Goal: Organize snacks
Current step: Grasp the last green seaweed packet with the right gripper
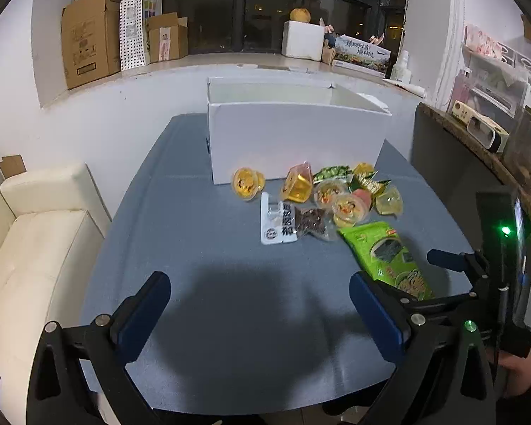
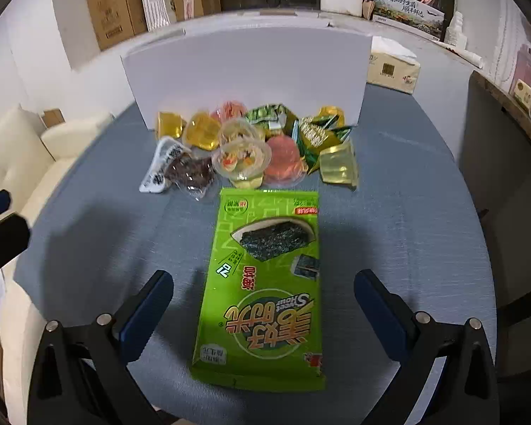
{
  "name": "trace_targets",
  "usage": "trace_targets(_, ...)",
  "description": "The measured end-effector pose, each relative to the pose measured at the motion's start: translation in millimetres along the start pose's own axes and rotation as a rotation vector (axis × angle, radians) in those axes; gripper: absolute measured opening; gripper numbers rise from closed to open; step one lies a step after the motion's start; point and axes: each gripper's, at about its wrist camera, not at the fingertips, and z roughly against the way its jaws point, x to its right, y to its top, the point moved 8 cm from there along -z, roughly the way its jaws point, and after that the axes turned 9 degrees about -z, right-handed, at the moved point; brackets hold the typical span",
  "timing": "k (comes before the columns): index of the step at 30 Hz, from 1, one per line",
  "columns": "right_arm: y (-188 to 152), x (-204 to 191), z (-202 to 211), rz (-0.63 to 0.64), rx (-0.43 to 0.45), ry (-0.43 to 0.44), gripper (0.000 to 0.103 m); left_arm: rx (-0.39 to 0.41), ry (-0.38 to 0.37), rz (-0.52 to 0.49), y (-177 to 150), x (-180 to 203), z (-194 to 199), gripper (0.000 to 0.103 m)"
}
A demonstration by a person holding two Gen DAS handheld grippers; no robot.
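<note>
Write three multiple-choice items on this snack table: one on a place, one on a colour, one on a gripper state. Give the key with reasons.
1. Where does the seaweed packet lie?
A. inside the white box
B. flat on the table, nearer than the snack pile
C. on the sofa

2. What colour is the seaweed packet?
A. green
B. red
C. white

3. How is the right hand-held gripper?
A. shut on a jelly cup
B. shut on nothing
C. open, fingers either side of the packet

Key: 1 B, it lies on the blue table, short of the white box. 2 A, its wrapper is bright green. 3 C, both fingers stand wide apart and clear of it.
</note>
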Motion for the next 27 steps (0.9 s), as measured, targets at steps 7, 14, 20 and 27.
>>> trace_targets(7, -4.0, 10.1, -7.7, -0.022, -0.011, -0.025, 0.071, -0.029, 0.005, 0.016, -4.3, -6.3, -12.8, 0.103)
trace_targets(14, -6.8, 12.5, 1.0, -0.042, -0.017, 0.028, 0.07, -0.046, -0.018, -0.038, 1.7, 5.8, -29.9, 0.103)
trace_targets(20, -7.8, 22.8, 31.8, -0.08, 0.037, 0.058, 0.07, -0.067, -0.044, -0.086, 14.5, 16.8, -59.5, 0.103)
trace_targets(27, -15.0, 47.8, 57.4, -0.134, 0.064, 0.083, 0.07, -0.121, -0.069, -0.244, 30.6, 24.9, -114.0, 0.103)
